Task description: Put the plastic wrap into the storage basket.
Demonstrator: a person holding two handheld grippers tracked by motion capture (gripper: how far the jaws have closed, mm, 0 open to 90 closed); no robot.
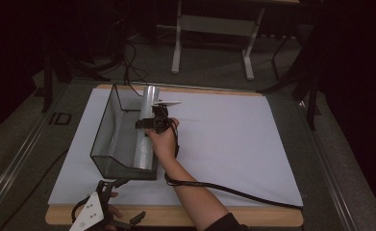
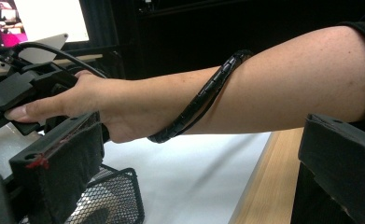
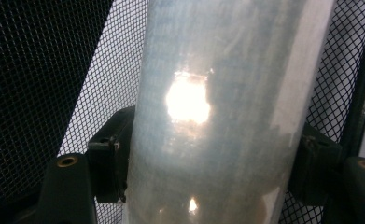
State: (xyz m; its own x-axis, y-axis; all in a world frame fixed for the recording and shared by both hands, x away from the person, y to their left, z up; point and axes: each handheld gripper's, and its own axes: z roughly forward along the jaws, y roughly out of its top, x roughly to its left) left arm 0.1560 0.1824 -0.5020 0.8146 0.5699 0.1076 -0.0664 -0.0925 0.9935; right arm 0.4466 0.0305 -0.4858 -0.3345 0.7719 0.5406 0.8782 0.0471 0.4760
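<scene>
Low in the frame, at the bottom left of the high view, your left gripper waits near the table's wood edge with its jaws wide apart and nothing in them; keep it there, out of the way. A bit higher, near the middle, your right gripper has its jaws tight on both sides of the shiny roll; the right gripper view shows a pad on each side of the roll. The roll lies the long way in the black mesh basket, with its far end poking up over the back rim. Squeeze it gently so it does not slip, since it looks smooth; move it slowly and keep it off the mesh walls; the white sheet to the right is a flat spot to use.
</scene>
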